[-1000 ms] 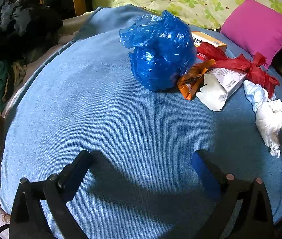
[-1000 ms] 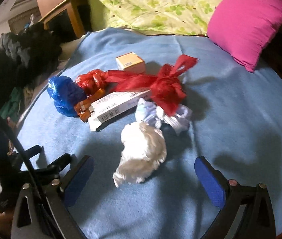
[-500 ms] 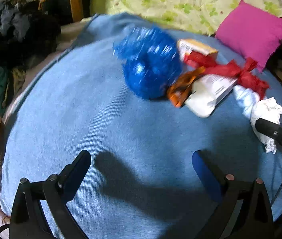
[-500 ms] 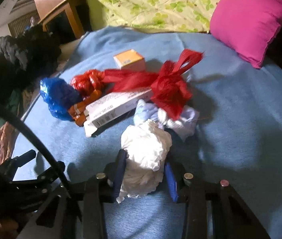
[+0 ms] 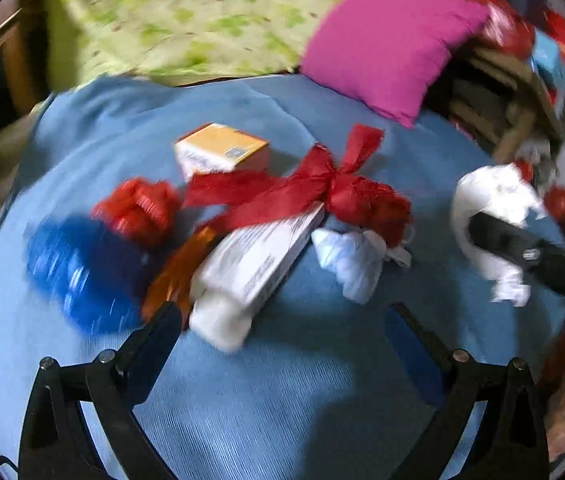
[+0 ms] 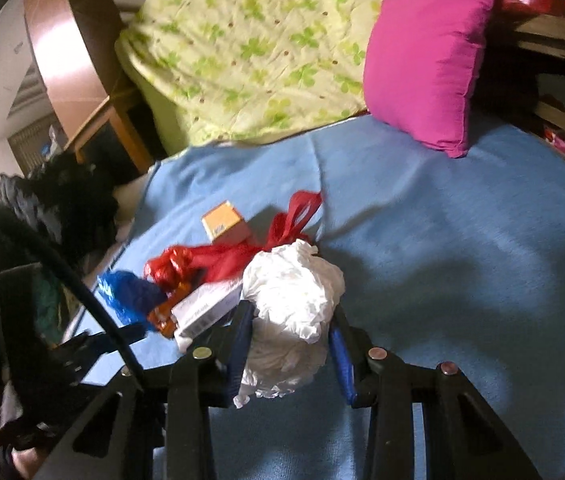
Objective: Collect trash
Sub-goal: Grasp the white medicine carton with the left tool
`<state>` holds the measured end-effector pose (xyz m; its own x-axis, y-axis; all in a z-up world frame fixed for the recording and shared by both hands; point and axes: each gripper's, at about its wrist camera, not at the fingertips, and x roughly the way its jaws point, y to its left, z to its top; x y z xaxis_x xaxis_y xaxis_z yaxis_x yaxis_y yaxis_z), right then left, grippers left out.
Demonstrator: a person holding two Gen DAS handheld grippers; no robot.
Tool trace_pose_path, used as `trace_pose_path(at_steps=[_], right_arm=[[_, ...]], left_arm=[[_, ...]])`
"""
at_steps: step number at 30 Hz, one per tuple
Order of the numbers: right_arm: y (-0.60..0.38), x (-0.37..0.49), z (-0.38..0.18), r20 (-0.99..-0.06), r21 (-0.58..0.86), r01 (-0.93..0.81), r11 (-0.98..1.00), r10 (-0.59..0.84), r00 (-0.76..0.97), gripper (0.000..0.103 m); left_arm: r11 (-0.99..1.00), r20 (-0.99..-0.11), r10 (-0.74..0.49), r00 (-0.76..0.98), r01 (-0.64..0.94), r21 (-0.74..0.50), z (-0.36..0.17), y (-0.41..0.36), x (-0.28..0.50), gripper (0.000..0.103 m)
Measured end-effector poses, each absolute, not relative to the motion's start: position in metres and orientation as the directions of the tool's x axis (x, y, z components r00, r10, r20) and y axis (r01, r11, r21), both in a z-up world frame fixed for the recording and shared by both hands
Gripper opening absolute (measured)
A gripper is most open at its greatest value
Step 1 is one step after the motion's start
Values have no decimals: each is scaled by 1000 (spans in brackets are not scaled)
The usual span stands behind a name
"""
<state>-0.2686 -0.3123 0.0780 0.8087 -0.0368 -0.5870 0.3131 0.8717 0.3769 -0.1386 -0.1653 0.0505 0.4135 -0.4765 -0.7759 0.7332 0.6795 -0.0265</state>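
Trash lies on a blue blanket [image 5: 282, 392]: a blue plastic bag [image 5: 78, 272], an orange wrapper [image 5: 178, 268], a white carton [image 5: 258, 256], a red ribbon bag [image 5: 314, 192], a small orange box [image 5: 222, 152] and a pale blue wad [image 5: 350, 260]. My right gripper [image 6: 290, 344] is shut on a crumpled white tissue wad [image 6: 294, 296] and holds it above the blanket; the wad also shows in the left wrist view [image 5: 490, 200]. My left gripper [image 5: 282, 320] is open and empty, just in front of the white carton.
A magenta pillow [image 5: 390, 44] and a green floral quilt [image 5: 170, 16] lie at the back of the bed. Dark clothes [image 6: 54, 204] pile up at the left edge. A wooden frame with clutter [image 5: 522, 92] stands at the right.
My right gripper closed on the white tissue wad and lifted it off the blanket. My left gripper swung right, from facing the blue bag to facing the carton and red ribbon.
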Motion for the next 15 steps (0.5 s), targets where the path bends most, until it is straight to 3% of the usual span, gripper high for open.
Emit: trace_pose_path(at_steps=[4,12,14,15], right_arm=[[-321,-270,78,-580,403,313,860,-25,814,40],[-323,-267,78,-572,418,300,857,-8,820,40],[-323,-266,77,-575,416,300,858,-8,818,40],[-323,-265,77,-575,415,301,858,-9,818,40]], left_arm=[[654,-793,-452,409,756,17,48,-180,-119,101],[654,-829,-450,332,754,-53,38,-176,-87,99],[637,-825,-452,340,770,-32,42,-179,-92,84],[627,-829,-452,330,778,-32,42,-181,-93,58]])
